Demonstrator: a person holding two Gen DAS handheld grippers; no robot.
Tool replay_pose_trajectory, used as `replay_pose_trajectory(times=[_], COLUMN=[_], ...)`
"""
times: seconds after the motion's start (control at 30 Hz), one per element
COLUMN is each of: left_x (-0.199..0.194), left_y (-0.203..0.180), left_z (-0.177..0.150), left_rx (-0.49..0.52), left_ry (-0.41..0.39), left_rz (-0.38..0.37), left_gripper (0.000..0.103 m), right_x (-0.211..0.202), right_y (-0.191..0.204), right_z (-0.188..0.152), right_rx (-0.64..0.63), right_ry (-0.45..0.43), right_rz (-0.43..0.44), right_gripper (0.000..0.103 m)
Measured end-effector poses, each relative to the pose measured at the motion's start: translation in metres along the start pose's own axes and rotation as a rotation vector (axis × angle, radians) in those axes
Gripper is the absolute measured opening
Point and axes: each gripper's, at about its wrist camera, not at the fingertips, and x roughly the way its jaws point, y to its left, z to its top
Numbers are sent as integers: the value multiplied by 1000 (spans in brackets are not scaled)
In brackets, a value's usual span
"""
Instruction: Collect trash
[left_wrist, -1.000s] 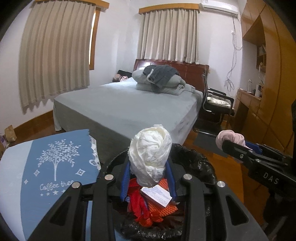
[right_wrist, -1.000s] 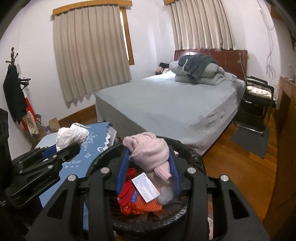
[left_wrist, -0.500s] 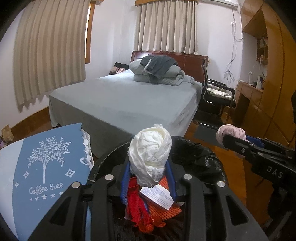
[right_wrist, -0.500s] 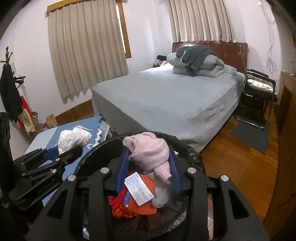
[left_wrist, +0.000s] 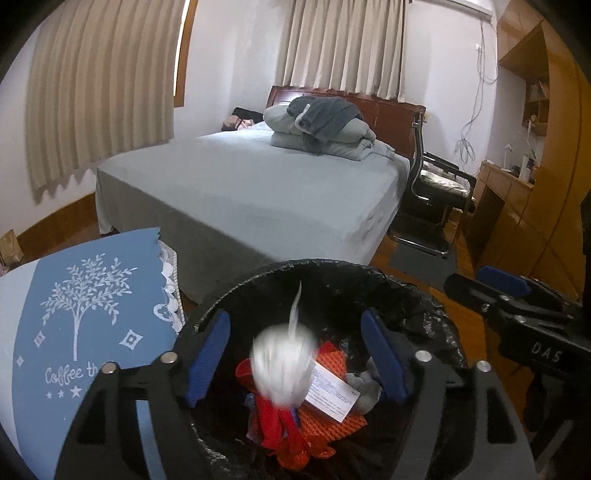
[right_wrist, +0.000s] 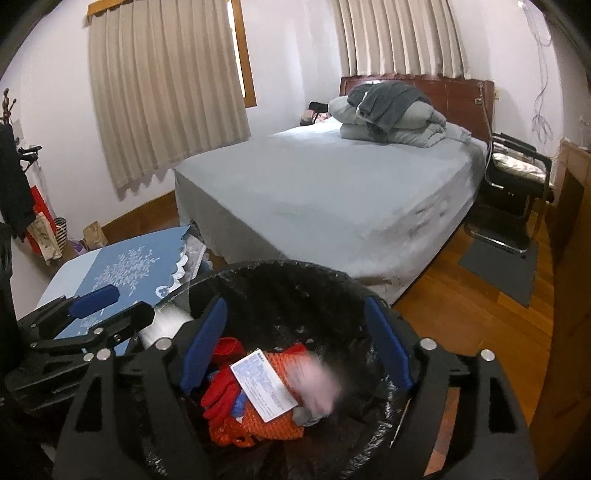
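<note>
Releasing is the step in hand: both grippers have just been opening above the black-lined trash bin (left_wrist: 332, 280). Left gripper (left_wrist: 295, 354) jaws stand apart, and the white wad (left_wrist: 282, 369) falls blurred between and below them. Right gripper (right_wrist: 295, 347) jaws stand apart too, and the pink wad (right_wrist: 317, 387) drops onto the orange net (right_wrist: 269, 424) below. Next, probably: withdraw both grippers and locate remaining trash.

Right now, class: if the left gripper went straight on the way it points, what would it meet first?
Probably the falling white wad, blurred between its open jaws, then the trash heaped in the black-lined bin. The left gripper has just been opening; depth is uncertain.
</note>
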Motion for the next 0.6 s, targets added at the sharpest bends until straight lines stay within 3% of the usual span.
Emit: replay_pose_trajectory(times=[0.13,0.27,0.6], left_x=[-10,-26,-72], left_y=[11,22,38], left_z=[3,7,8], left_rx=[-21,-43,-49], left_ry=[-15,-39,-76], left_rz=[16,53,136], left_gripper=[84,96,97], right_x=[-7,-16,-46], right_y=[-3,-7,8], right_z=[0,2,-1], right_rx=[3,29,19], right_ry=[-21,-24,-31], right_rz=[-23,-21,-2], right_gripper=[93,96,98])
